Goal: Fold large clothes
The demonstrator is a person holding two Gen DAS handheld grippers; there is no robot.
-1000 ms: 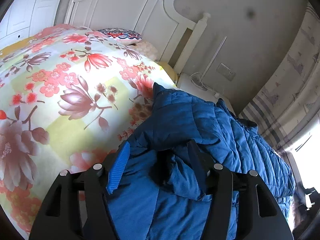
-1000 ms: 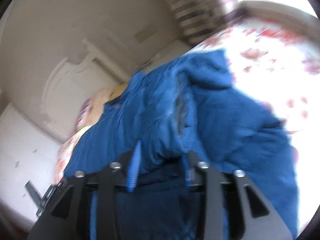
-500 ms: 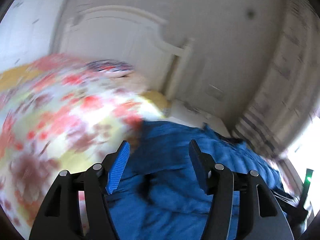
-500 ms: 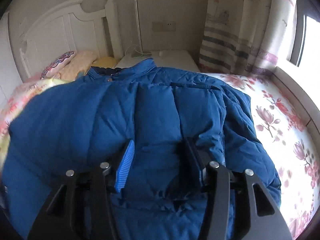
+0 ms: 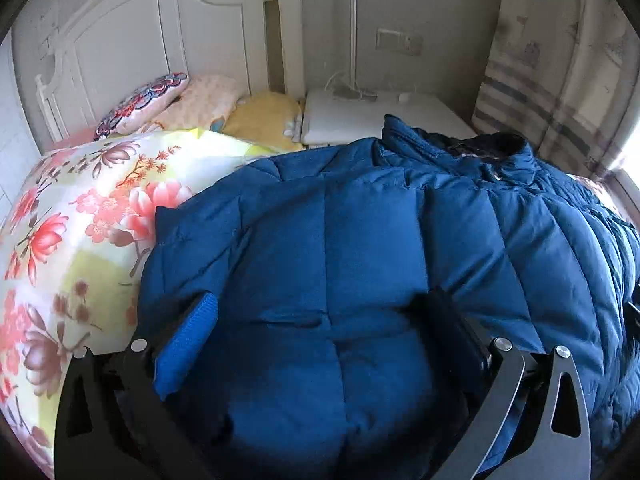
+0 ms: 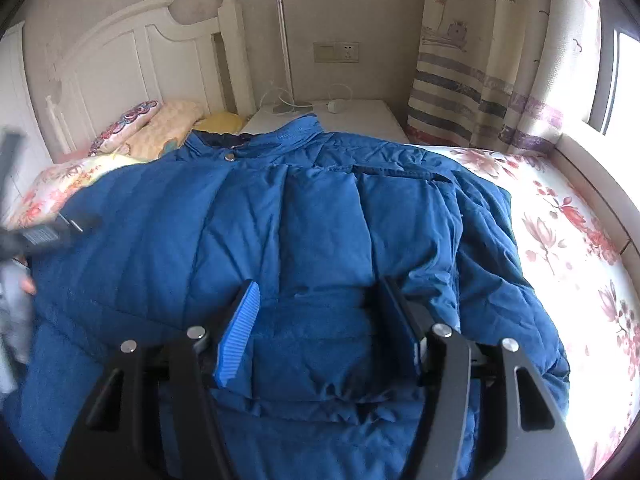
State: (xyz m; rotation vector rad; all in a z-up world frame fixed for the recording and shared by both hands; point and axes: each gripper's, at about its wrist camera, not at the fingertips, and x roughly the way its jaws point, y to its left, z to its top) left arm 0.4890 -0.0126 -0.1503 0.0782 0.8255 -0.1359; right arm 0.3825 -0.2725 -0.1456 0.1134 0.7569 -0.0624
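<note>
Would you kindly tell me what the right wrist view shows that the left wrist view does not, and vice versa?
Only the right wrist view shows the bright window and the floral sheet right of the jacket, plus its opening right gripper. Only the left wrist view shows the big floral quilt left of it, plus its opening left gripper. Both share the blue quilted puffer jacket, white headboard, white nightstand and striped curtain. Neither gripper presses the fabric.

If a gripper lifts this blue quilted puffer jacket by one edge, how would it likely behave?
The blue quilted puffer jacket would probably sag rather than hold shape, since it drapes in soft folds over the floral bedspread. Its puffy panels suggest bulky but light. The smooth shell may slip.
</note>
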